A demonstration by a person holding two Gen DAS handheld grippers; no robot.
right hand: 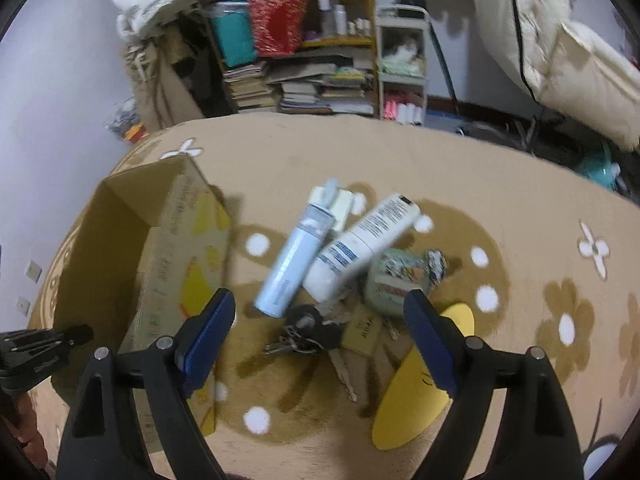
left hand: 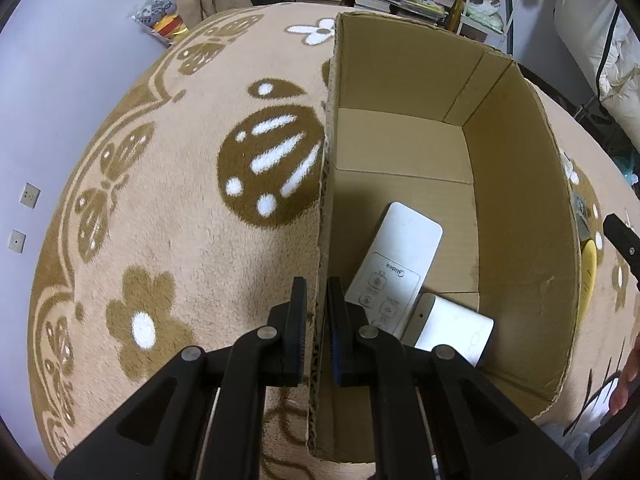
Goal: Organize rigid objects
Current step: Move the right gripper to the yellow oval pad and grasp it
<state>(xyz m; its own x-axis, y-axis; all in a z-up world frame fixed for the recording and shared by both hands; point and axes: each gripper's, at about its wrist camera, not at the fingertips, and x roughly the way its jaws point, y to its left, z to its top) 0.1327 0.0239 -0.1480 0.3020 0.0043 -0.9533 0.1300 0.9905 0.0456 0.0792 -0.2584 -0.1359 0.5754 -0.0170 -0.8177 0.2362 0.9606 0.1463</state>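
Observation:
My left gripper (left hand: 317, 308) is shut on the left wall of the open cardboard box (left hand: 516, 200), one finger outside and one inside. On the box floor lie a white remote control (left hand: 396, 264) and a white flat device (left hand: 452, 328). My right gripper (right hand: 320, 320) stands open above a pile on the carpet beside the box (right hand: 168, 248): a pale blue tube (right hand: 296, 256), a white bottle (right hand: 360, 244), a patterned tin (right hand: 396, 276), a bunch of keys (right hand: 312, 332), a tan tag (right hand: 362, 332) and a yellow oval card (right hand: 416, 400). Nothing is between its fingers.
A tan carpet (left hand: 168, 184) with brown flowers covers the floor. Bookshelves (right hand: 304, 60) crammed with books and bags stand at the back, white bedding (right hand: 568, 48) at the right. A hand (left hand: 628, 376) shows at the right edge of the left wrist view.

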